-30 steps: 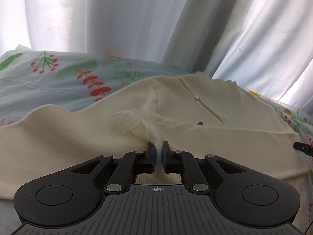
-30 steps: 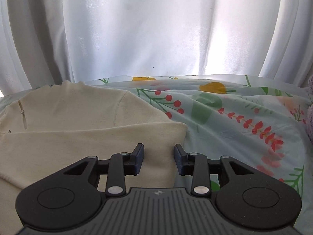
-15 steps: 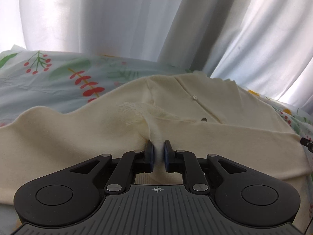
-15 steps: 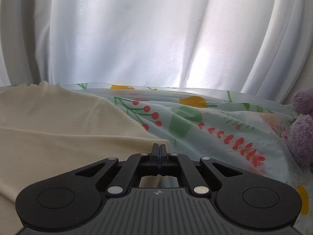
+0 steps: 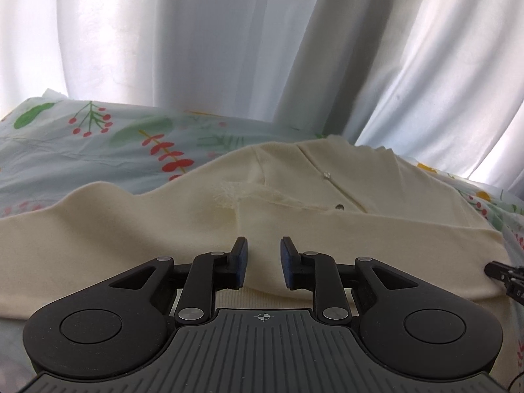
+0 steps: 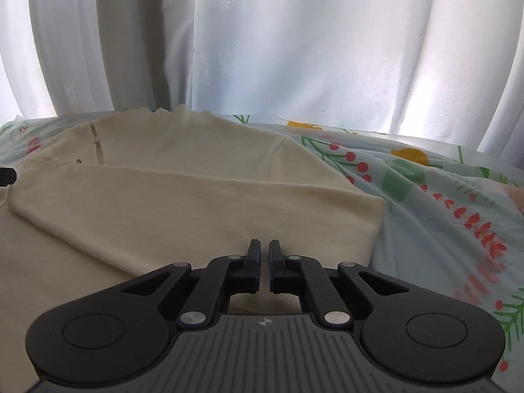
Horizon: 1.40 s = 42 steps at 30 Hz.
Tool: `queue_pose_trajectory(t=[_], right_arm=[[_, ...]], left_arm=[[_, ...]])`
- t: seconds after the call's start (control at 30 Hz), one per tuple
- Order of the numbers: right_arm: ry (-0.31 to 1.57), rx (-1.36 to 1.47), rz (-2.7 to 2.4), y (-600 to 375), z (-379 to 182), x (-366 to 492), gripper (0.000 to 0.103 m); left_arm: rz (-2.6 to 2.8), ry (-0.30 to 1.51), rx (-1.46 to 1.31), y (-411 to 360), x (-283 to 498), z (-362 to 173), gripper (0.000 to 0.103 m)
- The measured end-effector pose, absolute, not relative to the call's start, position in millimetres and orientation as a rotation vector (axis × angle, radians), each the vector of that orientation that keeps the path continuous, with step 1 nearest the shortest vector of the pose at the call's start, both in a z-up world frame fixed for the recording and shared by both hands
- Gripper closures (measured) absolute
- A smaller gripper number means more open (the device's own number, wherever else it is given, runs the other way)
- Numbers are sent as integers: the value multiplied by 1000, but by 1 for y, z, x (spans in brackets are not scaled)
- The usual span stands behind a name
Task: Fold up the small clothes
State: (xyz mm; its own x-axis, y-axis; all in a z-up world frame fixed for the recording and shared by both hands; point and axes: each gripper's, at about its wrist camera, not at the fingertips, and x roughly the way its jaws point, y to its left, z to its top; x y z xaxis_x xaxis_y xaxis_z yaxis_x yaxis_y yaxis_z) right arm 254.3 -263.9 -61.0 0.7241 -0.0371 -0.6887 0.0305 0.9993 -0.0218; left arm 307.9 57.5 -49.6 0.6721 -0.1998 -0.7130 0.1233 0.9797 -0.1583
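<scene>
A cream sweater [image 5: 131, 229] lies flat on a floral bedsheet [image 5: 82, 150], with one sleeve folded across its chest and the lacy cuff [image 5: 226, 193] near the placket buttons. My left gripper [image 5: 263, 249] hovers low over the folded sleeve. Its jaws are opening, the pads stand clear of the fabric, and the cloth lies loose beneath them. In the right wrist view the sweater [image 6: 163, 203] shows its other sleeve folded inward. My right gripper [image 6: 264, 252] is shut above that sleeve, only a thin slit between its fingers, with no fabric pinched.
White curtains [image 5: 229, 49] hang right behind the bed. The patterned sheet [image 6: 425, 196] spreads bare to the right of the sweater. The right gripper's tip [image 5: 504, 273] shows at the left view's right edge, and the left gripper's tip [image 6: 6, 175] at the right view's left edge.
The left jaws went from pinching a raised fold of the sleeve to open, and the fold dropped flat. The right jaws closed, and that gripper slid left over the sweater.
</scene>
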Motion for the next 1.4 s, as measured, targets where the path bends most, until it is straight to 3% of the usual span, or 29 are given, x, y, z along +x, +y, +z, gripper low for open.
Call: queue_pose_trajectory(t=[0.3,0.4,0.47,0.6,0.7,0.73,0.77,0.83,1.03,1.4], right_arm=[[762,-113,-119,-262,-59,252,100],[769,-97,-95,-259,-52,241,98],[767,-92,-64,-254,-51,232,88],[763,-147,-66,-247,-59,225,83],[775,-86,-67,-248,-48,220,77],[765,-42,-54,-250,-44,216,69],[751,11,-40,-253,-39,208,62],[742,84,-23,-257,-34,198,59],[778,200,-22,-266,-32,182,58],[759,233,7,-255,-20,183,58]], left_arm=[[-162,836,-176,67,304,-54,73],[-149,843,-215,77,296,-51,63],[-136,855,-248,84,292,-53,50],[-63,864,-338,111,280,-55,49],[30,838,-508,152,260,-50,31],[83,823,-569,171,252,-50,27],[127,808,-609,186,245,-50,27],[249,771,-685,226,229,-51,27],[530,631,-981,322,187,-62,38],[573,376,-1376,380,167,-95,62]])
